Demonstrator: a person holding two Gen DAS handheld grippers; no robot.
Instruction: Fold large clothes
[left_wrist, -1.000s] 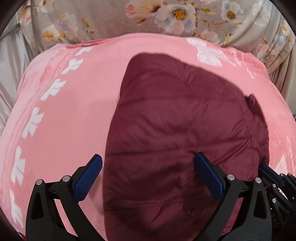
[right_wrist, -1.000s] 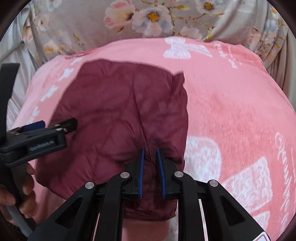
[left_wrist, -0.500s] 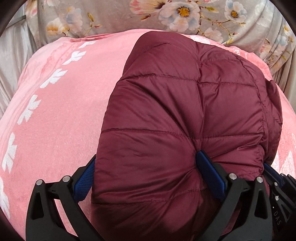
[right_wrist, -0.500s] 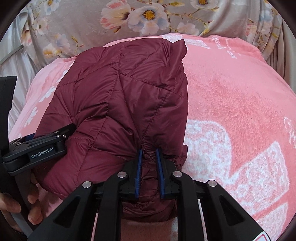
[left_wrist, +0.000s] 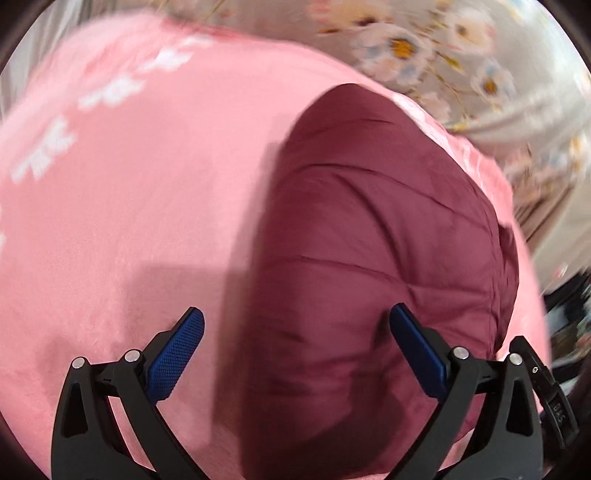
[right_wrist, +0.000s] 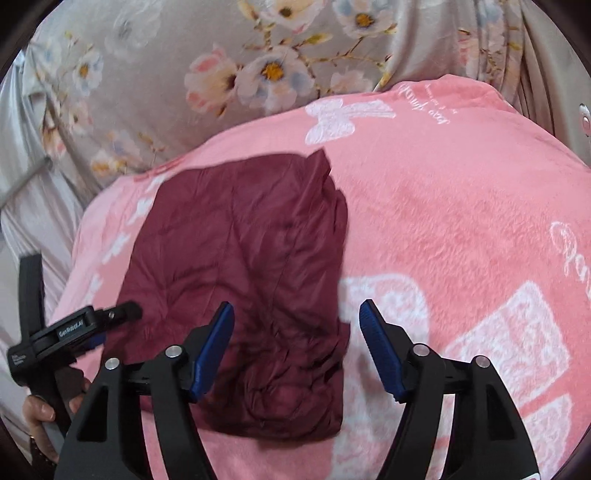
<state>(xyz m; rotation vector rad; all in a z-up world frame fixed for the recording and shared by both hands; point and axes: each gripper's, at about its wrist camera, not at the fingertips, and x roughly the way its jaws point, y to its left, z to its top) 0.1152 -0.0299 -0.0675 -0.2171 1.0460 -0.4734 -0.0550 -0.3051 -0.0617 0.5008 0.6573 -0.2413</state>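
Right wrist: pink blanket (right_wrist: 461, 206) (floral curtain (right_wrist: 177, 74) behind)

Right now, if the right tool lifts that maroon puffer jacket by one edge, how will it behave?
The maroon jacket is quilted and puffy, so it would probably sag and unfold instead of holding its folded shape. Its shell looks smooth and slightly shiny, so it may slip in a shallow pinch. Likely light for its bulk. The right tool is open over its near edge.

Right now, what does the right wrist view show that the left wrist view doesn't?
Right wrist only: the open right tongs, the person's hand on the left tool's handle, and the butterfly print.
Left wrist only: the left tongs head-on, open.
Both: the folded maroon jacket lying on the pink blanket, with the floral sheet behind.
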